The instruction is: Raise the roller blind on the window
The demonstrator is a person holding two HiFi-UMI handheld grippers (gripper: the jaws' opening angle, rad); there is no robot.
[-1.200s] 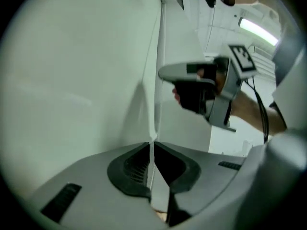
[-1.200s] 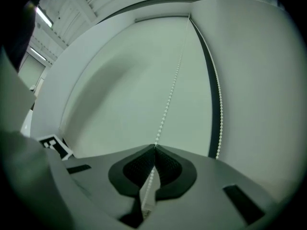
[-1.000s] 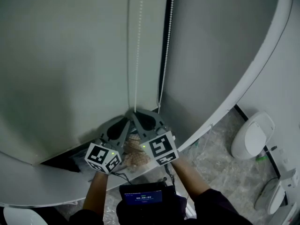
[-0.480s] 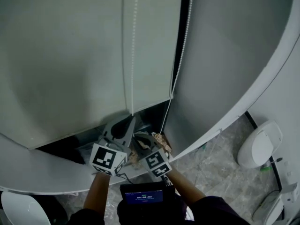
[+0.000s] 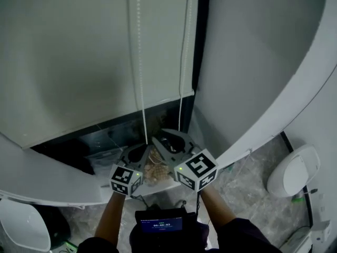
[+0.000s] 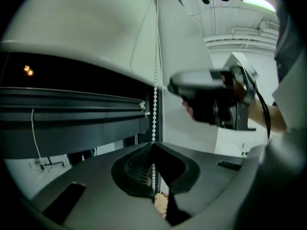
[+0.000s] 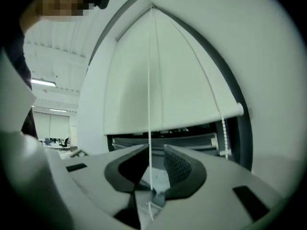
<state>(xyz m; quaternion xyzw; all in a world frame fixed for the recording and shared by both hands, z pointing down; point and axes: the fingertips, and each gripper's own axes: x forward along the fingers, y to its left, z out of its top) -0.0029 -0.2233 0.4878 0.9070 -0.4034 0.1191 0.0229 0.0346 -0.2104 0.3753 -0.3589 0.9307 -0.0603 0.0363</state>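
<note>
- The roller blind [image 5: 84,51], pale grey-green, fills the head view from 9 to 12 o'clock. It is partly raised. Its bottom bar [image 7: 183,120] hangs above a dark strip of window [image 5: 100,141].
- The bead chain [image 5: 139,62] hangs in two lines down the front of the blind near 12 o'clock. Both lines run down to the grippers at 6 o'clock.
- The left gripper [image 6: 153,145] is clamped on the chain. In its own view the jaw tips meet with the beads pinched between them, and the chain rises straight toward 12 o'clock.
- The right gripper [image 7: 154,150] grips nothing. Its jaws have just been opening and now stand apart.
- A thin white strand [image 7: 149,104] runs down between the right jaws with neither pad pressing on it. Its beads cannot be made out.
- A beaded strand [image 7: 223,133] hangs toward 3 o'clock in the right gripper view, beside the end of the bottom bar.
- In the head view the two grippers sit close together, the right one just to the right of the left.
- Two forearms [image 5: 216,207] reach up to the grippers from 6 o'clock, on either side of a small device with a lit screen [image 5: 160,224].
- A broad white frame [image 5: 305,88] curves from 1 o'clock down toward 5 o'clock.
- A mottled grey floor [image 5: 253,194] lies at 4 o'clock. A white oval object [image 5: 292,167] stands on it, and I cannot tell what it is.
</note>
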